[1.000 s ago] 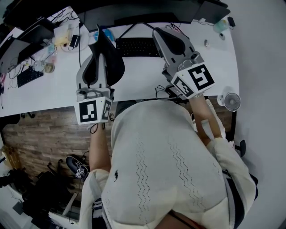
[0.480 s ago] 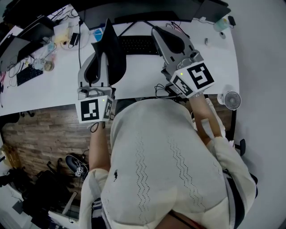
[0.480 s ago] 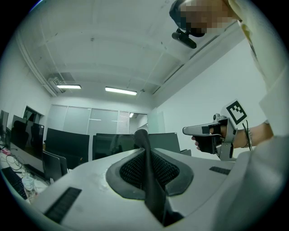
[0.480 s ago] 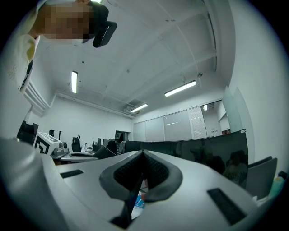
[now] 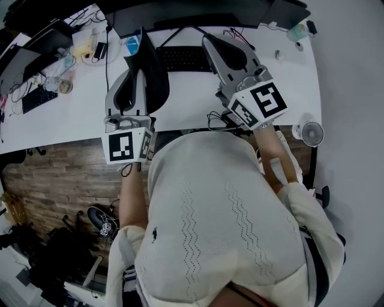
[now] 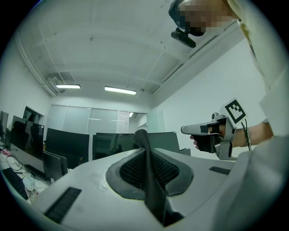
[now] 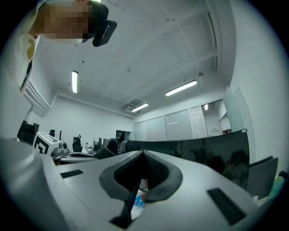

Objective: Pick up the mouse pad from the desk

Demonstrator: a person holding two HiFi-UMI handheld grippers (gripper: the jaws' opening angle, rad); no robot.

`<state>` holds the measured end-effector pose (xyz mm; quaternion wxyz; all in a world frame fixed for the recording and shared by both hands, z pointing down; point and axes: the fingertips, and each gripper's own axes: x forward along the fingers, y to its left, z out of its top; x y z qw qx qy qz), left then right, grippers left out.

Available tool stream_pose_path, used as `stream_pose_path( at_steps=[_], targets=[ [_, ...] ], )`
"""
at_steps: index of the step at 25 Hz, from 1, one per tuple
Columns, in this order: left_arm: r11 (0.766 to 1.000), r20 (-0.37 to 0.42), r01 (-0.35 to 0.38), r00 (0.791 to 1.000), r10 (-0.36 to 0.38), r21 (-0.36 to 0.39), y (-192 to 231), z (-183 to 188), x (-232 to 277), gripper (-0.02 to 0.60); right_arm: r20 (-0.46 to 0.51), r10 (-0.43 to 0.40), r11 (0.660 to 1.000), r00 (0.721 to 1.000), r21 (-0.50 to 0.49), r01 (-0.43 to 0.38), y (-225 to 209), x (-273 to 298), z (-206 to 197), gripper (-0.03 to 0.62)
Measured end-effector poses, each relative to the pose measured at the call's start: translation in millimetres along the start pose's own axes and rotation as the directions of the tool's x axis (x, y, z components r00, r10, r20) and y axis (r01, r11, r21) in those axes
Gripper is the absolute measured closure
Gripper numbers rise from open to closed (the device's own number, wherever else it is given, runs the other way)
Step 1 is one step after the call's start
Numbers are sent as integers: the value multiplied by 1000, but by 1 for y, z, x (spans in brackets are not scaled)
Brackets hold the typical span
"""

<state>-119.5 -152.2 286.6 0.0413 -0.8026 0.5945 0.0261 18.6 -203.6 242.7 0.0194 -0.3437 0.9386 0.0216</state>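
Observation:
The black mouse pad [image 5: 155, 78] is off the white desk [image 5: 288, 78], standing on edge in my left gripper [image 5: 138, 59], which is shut on it. In the left gripper view the pad [image 6: 151, 180] runs edge-on as a thin dark strip between the pads and pokes out past the fingertips [image 6: 141, 135]. My right gripper [image 5: 207, 39] hovers level over the desk to the right. It is shut, with nothing in it [image 7: 143, 152]. The left gripper view also shows the right gripper [image 6: 186, 130] at the far right.
A black keyboard [image 5: 183, 60] lies on the desk between the two grippers, below dark monitors [image 5: 180, 12]. Cables, cups and a second keyboard [image 5: 39, 99] crowd the desk's left end. A small white fan [image 5: 311, 135] stands past the desk's near right corner.
The mouse pad's top edge now sits a little higher in the picture and looks more upright. Both grippers have stayed where they were.

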Motion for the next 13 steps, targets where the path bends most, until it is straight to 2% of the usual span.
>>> stream_pose_path(
  at_steps=[13],
  targets=[
    [1000,-12,13,1000,-12,10,-5,-2,0,543,-7,12,1000,1000,-11,-12,2,1,0,594]
  ],
)
